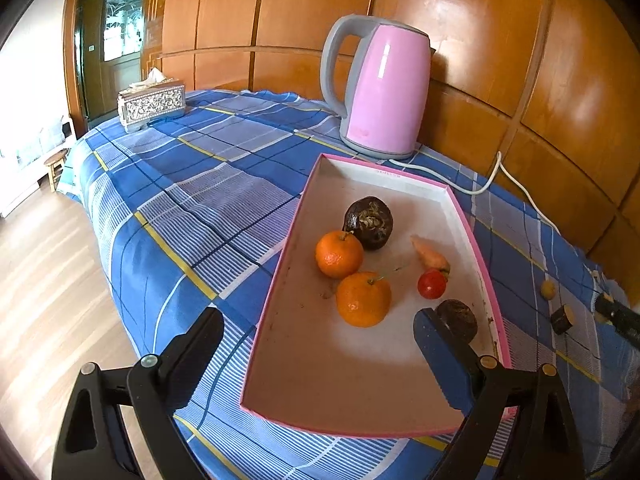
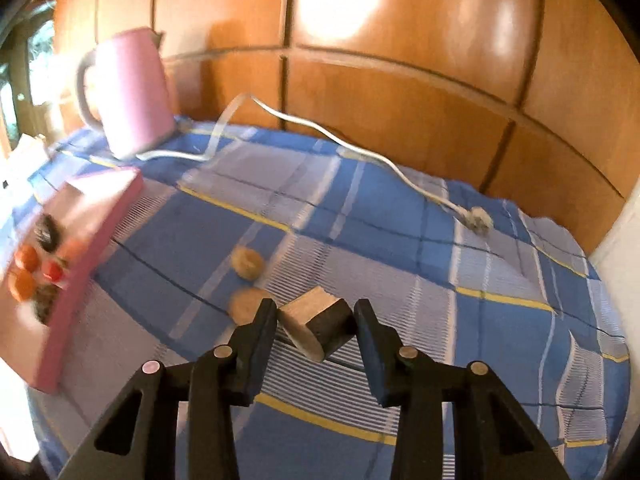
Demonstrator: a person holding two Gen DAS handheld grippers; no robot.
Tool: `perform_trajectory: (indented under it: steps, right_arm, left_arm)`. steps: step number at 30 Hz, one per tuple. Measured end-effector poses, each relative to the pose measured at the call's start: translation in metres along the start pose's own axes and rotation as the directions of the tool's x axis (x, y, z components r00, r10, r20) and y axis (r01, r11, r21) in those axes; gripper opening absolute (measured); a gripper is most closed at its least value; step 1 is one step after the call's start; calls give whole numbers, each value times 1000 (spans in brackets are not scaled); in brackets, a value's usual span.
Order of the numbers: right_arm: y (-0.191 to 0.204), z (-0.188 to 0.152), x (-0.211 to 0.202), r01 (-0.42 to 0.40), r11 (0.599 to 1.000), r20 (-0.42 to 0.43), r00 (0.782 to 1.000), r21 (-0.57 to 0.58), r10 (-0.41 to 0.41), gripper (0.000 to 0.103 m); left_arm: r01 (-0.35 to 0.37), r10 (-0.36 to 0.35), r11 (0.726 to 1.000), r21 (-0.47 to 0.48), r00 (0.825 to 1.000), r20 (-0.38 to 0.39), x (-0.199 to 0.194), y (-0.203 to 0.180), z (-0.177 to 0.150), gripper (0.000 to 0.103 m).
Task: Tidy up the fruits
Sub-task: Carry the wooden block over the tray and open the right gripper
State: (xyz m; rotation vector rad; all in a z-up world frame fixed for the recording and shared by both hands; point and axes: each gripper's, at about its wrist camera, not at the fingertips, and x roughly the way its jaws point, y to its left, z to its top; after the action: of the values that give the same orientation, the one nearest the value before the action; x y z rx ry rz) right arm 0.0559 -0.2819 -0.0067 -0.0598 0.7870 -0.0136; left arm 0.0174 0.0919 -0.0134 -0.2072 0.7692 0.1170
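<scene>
Black jaws of the right gripper (image 2: 316,324) fill the bottom of the right wrist view, and between them sits a cut chunk (image 2: 318,322) with a pale face and dark skin. Its left side touches the left finger; the right finger looks just at its dark edge, so the jaws appear to pinch it, though blur keeps the contact from being certain. Whether the chunk is clear of the blue plaid cloth (image 2: 400,240) cannot be told. Just beyond it lie two small tan round fruits (image 2: 248,263) on the cloth, one behind the other.

The left gripper (image 1: 320,320) stands spread wide over the near end of a pink-edged tray (image 1: 276,280) — nothing is between its fingers. One finger hangs outside the tray's left wall, the other inside near the right wall. In the tray lie two oranges (image 1: 363,299) touching each other, a dark wrinkled fruit (image 1: 370,222) behind them, a small carrot (image 1: 430,255), a red cherry tomato (image 1: 432,284) just beside the carrot's end, and a second dark fruit (image 1: 460,318) against the right finger.

A pink kettle (image 1: 384,92) stands beyond the tray by the wooden wall, its white cord (image 2: 360,148) trailing across the cloth. A tissue box (image 1: 152,104) sits at the far left corner.
</scene>
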Motion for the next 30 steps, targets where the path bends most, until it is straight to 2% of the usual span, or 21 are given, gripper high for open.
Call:
perform_trajectory:
  steps: [5, 8, 13, 19, 30]
  right_arm:
    - [41, 14, -11, -155, 987, 12, 988, -36, 156, 40]
    - [71, 20, -12, -253, 965, -4, 967, -70, 253, 40]
    - [120, 24, -7, -359, 927, -36, 933, -111, 357, 40]
    - [159, 29, -1, -411, 900, -59, 911, -145, 407, 40]
    - [191, 45, 25, -416, 899, -97, 909, -138, 406, 41]
  left_arm:
    - [-2, 2, 1000, -1, 1000, -5, 0, 1, 0, 96]
    - [-3, 3, 1000, -5, 1000, -10, 1, 2, 0, 96]
    - [-2, 2, 1000, -14, 1000, -7, 1, 5, 2, 96]
    - [-13, 13, 999, -44, 1000, -2, 1, 13, 4, 96]
    - [-29, 29, 997, -73, 1000, -13, 6, 22, 5, 96]
